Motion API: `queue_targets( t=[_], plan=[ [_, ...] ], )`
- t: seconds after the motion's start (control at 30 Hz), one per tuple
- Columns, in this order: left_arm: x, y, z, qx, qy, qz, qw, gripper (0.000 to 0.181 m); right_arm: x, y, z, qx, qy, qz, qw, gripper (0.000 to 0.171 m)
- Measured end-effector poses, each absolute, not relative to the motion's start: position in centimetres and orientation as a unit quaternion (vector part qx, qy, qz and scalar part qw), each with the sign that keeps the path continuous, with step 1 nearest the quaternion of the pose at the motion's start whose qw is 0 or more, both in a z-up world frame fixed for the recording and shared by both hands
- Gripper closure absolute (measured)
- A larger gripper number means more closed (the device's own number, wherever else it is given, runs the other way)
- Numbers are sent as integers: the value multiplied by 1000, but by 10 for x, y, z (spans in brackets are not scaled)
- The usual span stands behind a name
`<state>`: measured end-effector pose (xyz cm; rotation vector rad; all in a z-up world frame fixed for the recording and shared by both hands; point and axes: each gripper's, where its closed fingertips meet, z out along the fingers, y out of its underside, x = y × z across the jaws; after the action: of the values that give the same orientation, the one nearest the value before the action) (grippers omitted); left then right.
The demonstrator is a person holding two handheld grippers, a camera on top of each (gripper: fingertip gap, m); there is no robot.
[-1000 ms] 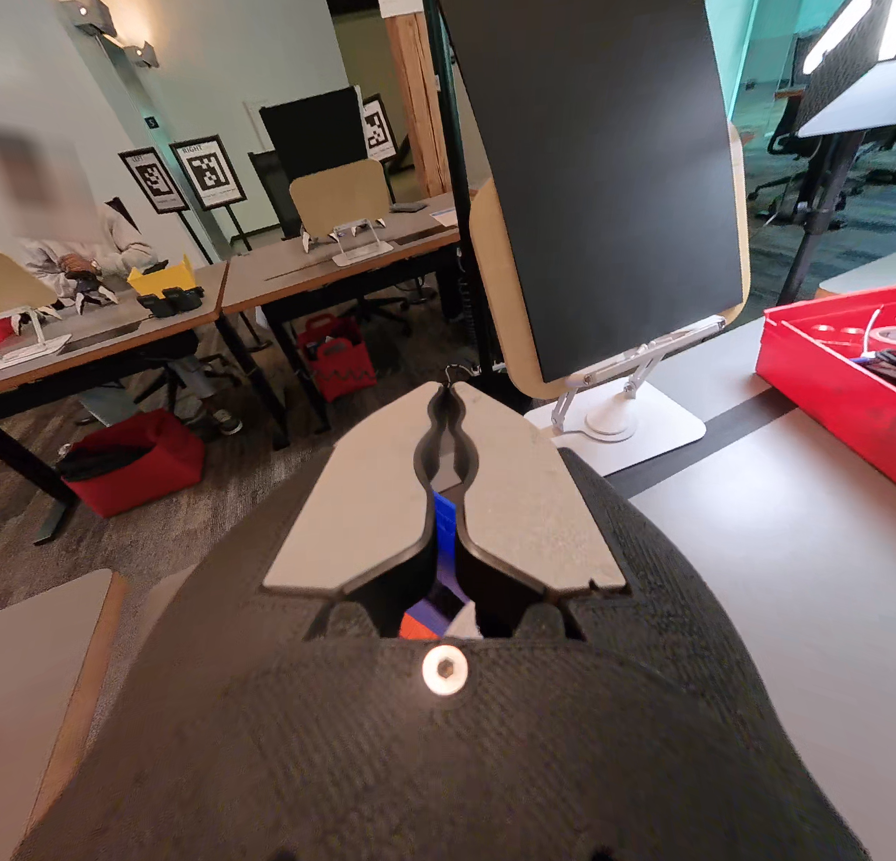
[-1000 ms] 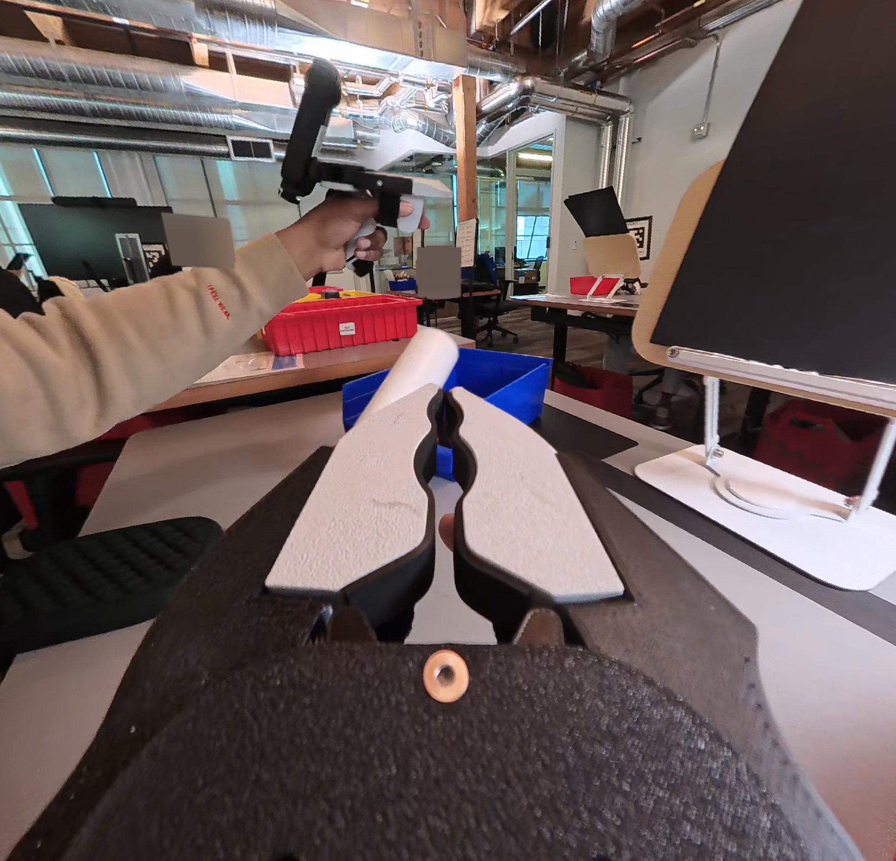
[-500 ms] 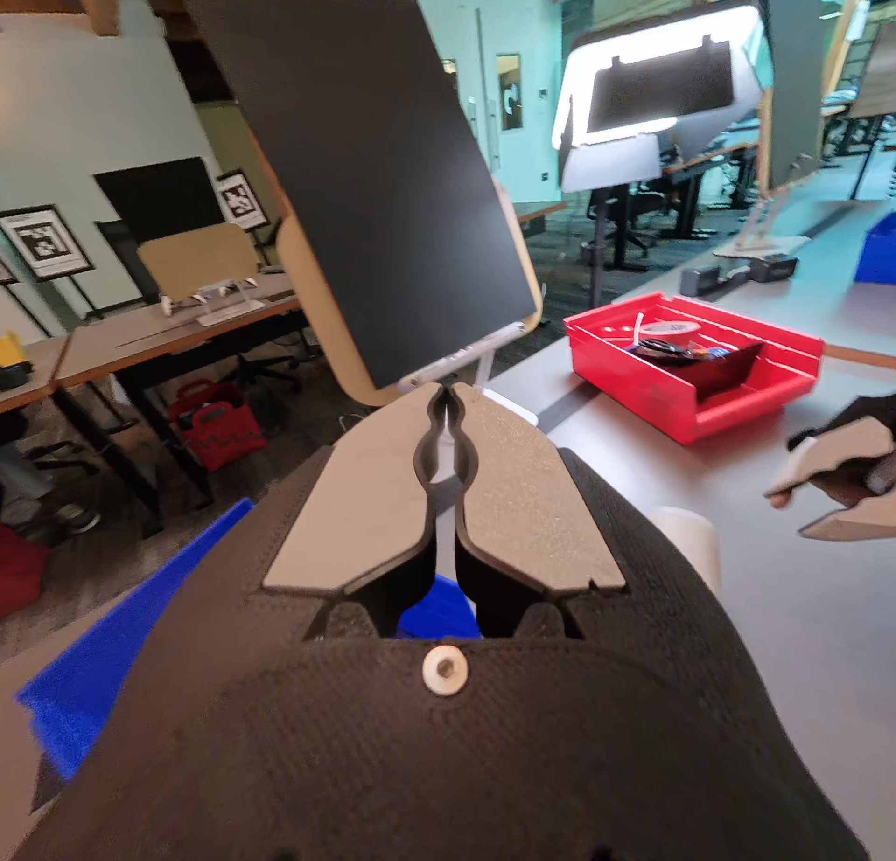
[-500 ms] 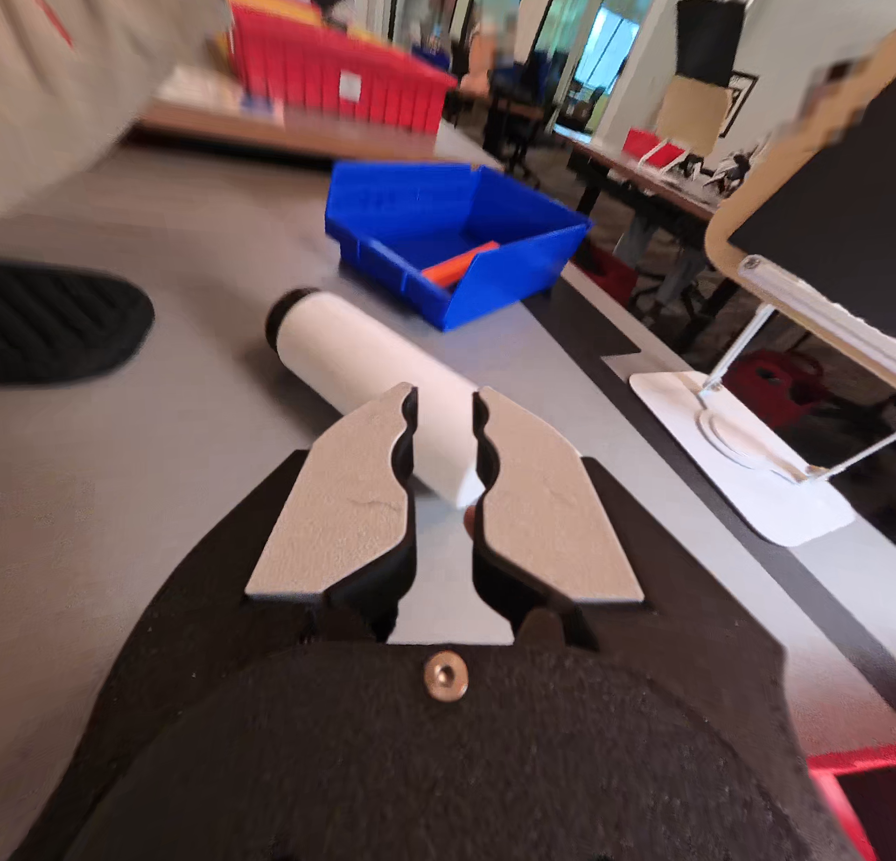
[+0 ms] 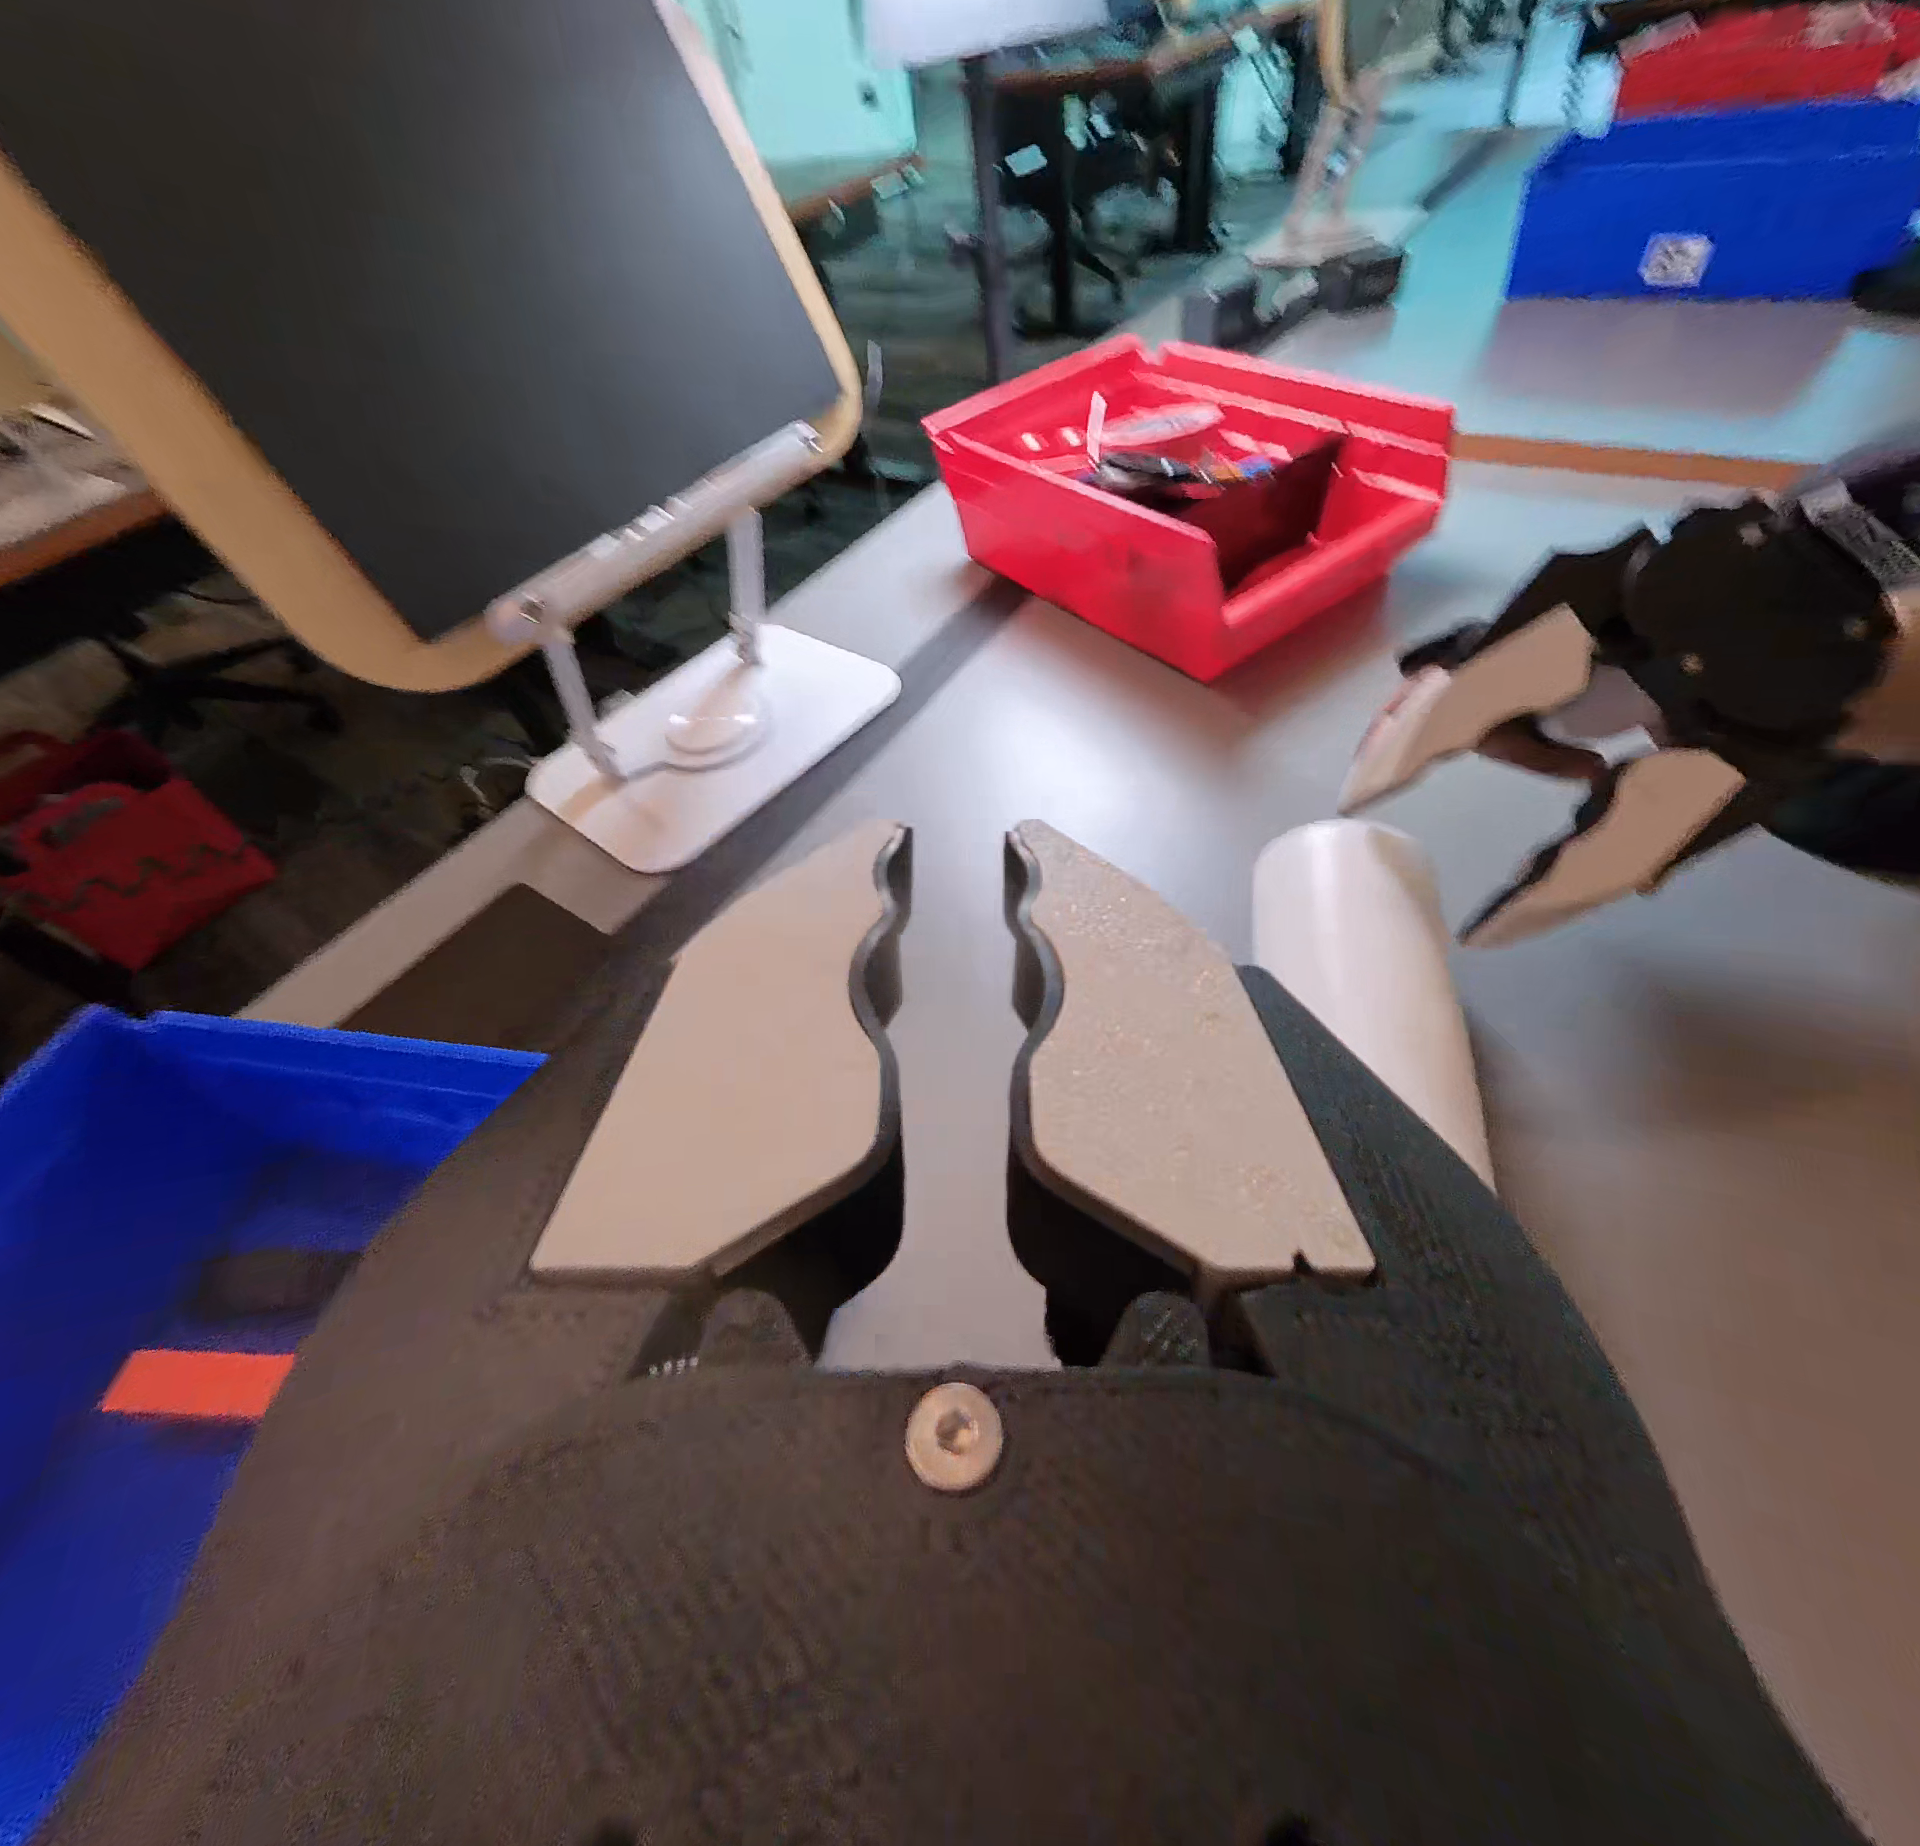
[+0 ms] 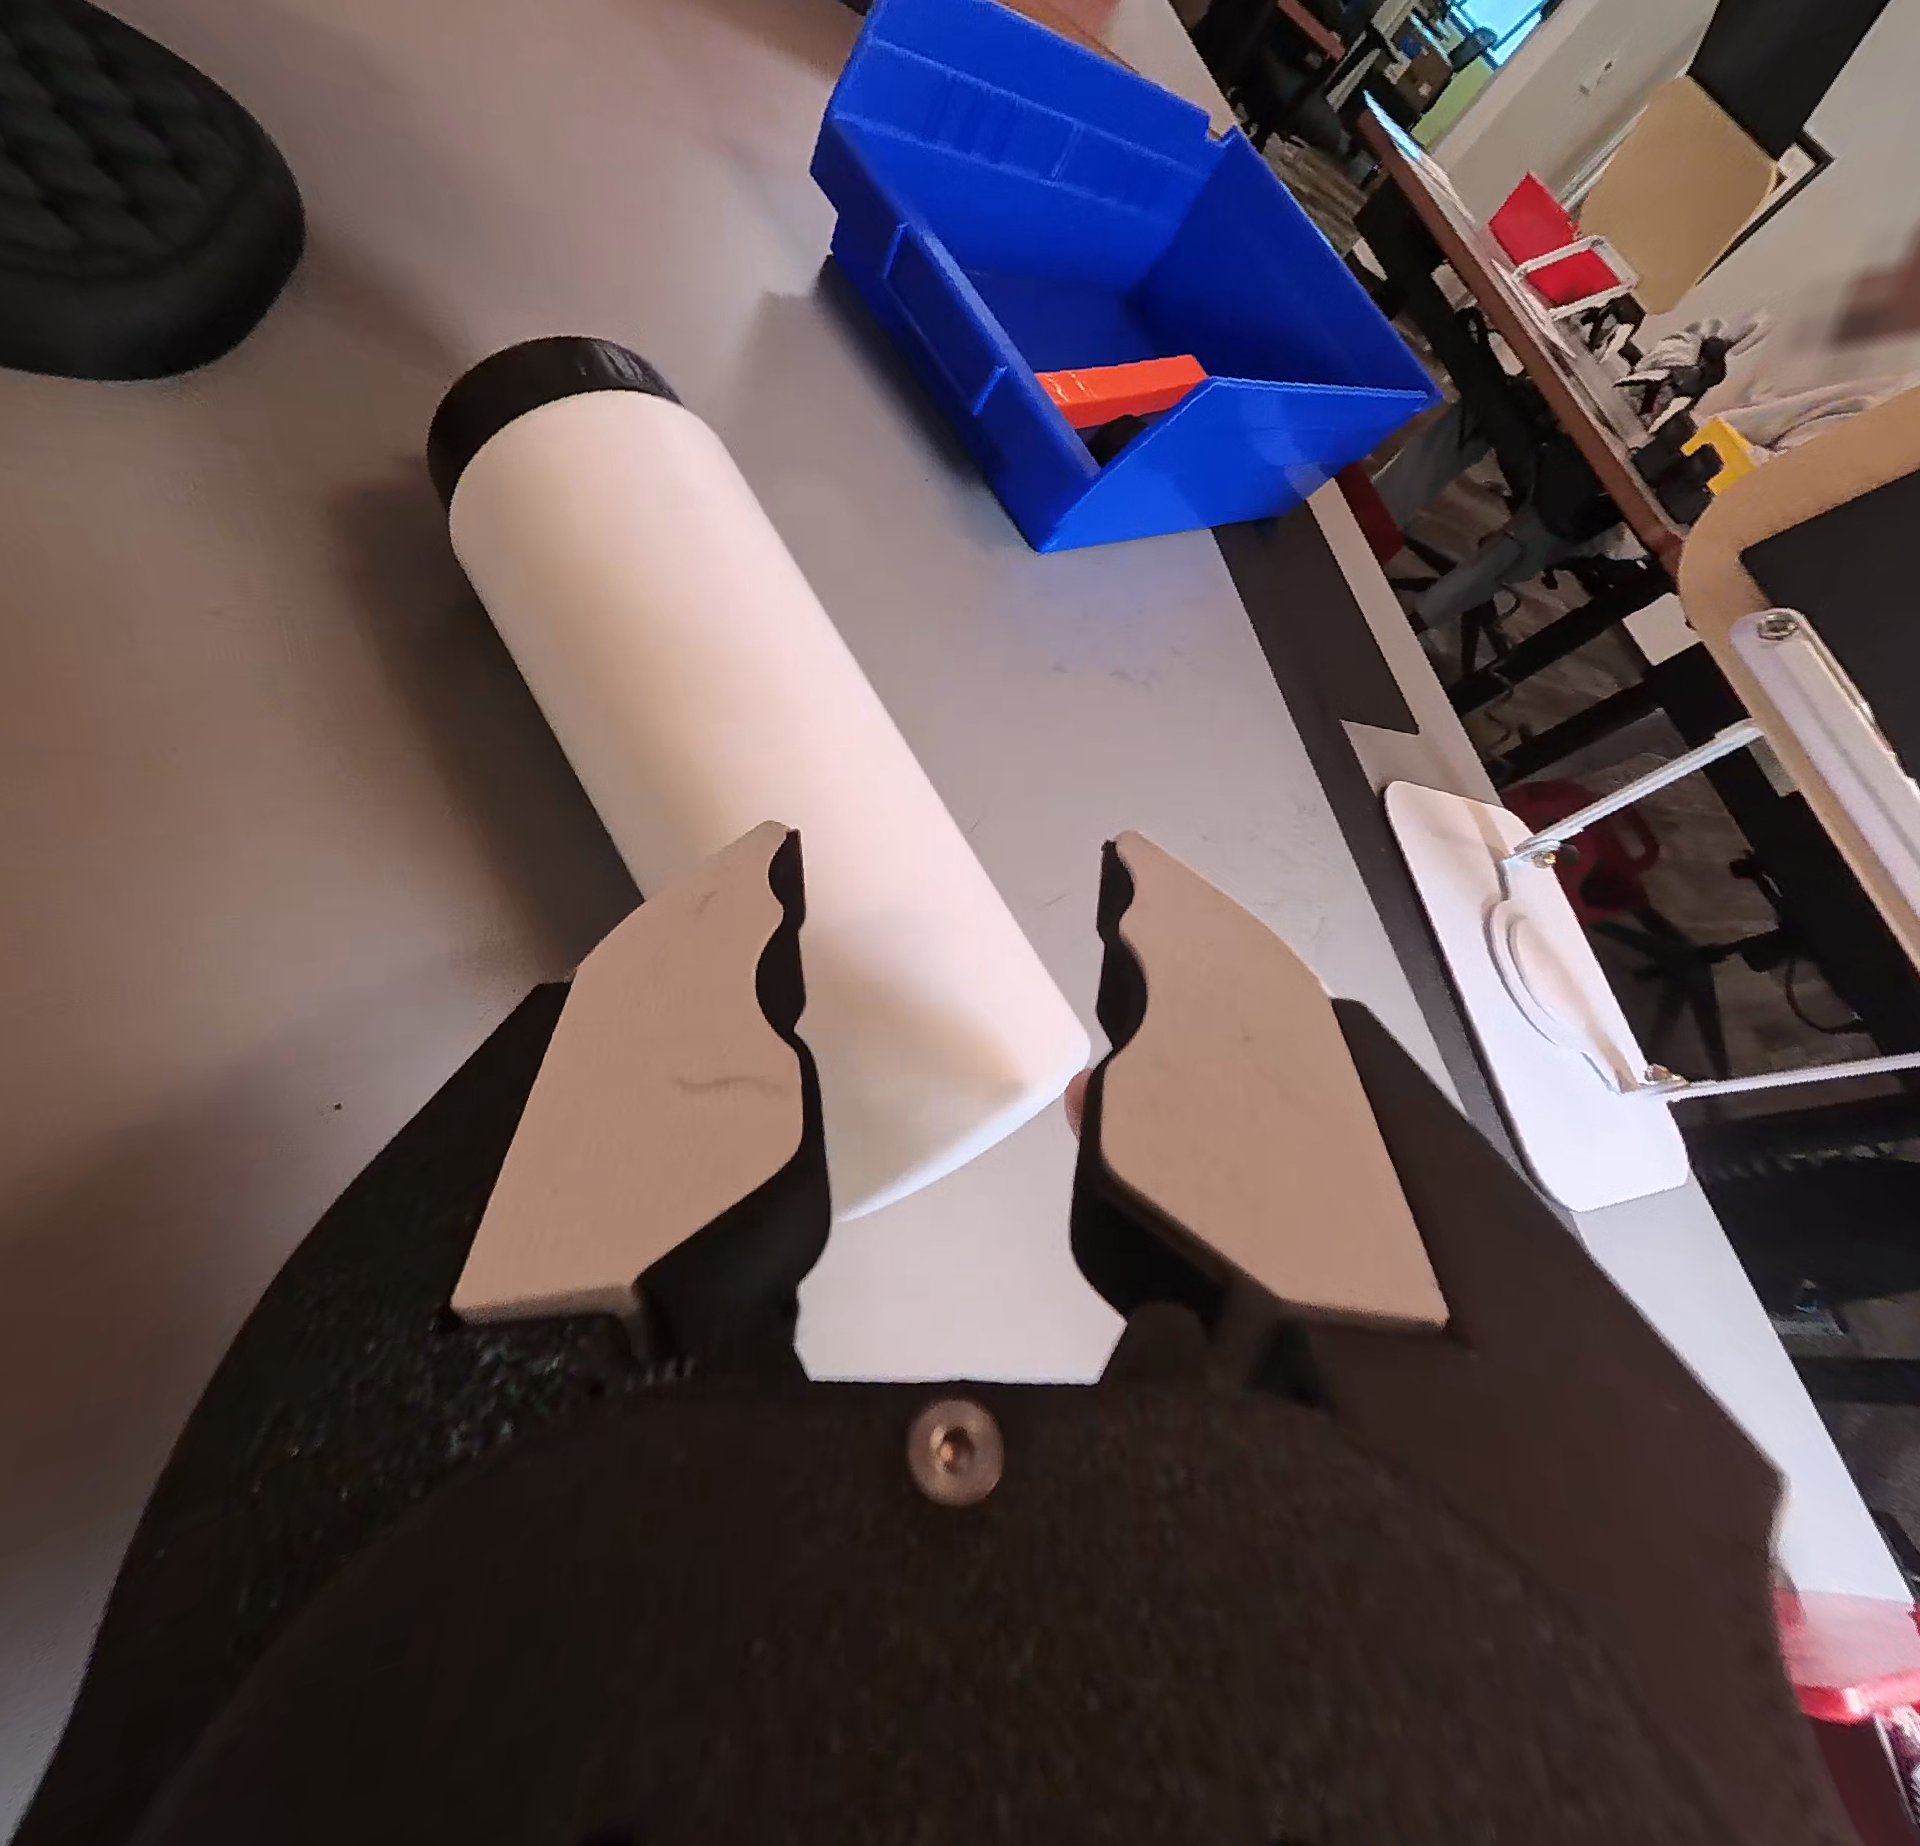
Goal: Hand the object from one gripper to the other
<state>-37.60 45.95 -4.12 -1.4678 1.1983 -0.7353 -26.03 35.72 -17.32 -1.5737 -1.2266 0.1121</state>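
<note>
- The white cylinder (image 6: 727, 757) with a black cap (image 6: 540, 383) lies on its side on the grey tabletop (image 6: 260, 705), cap end pointing away from the right gripper (image 6: 951, 851), out in the middle and clear of the table edge.
- The right gripper's fingers are spread wide, straddling the cylinder's plain end; no clamping shows.
- In the left wrist view, the left gripper (image 5: 956, 840) has its fingers parted with nothing between them, and the cylinder (image 5: 1361, 975) lies just beside its right finger.
- Bare tabletop lies open on the cylinder's left side.
- A blue bin (image 6: 1122, 269) holding an orange piece (image 6: 1122, 388) sits near the table's right-hand edge, apart from the cylinder.
- A red bin (image 5: 1184, 518) stands well apart by the same edge, and a white stand base (image 5: 717, 747) overhangs that edge between the two bins.
</note>
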Motion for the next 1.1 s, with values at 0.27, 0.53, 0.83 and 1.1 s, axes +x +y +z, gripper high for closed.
queue_targets(
  t=[0.27, 0.53, 0.83, 1.1],
  plan=[
    [-353, 426, -93, -607, 628, -253, 417, 150, -268, 333, -192, -667, -619, 29, 414, 92],
    [-338, 426, -47, -581, 600, -257, 486, 155, -294, 322, -227, -651, -744, -20, 150, 72],
    [-337, 414, 24, -533, 529, -322, 577, 163, -310, 300, -254, -630, -772, 29, 76, 78],
    [-344, 409, 62, -476, 445, -456, 607, 160, -314, 323, -53, -590, -577, 314, 469, 77]
  ],
)
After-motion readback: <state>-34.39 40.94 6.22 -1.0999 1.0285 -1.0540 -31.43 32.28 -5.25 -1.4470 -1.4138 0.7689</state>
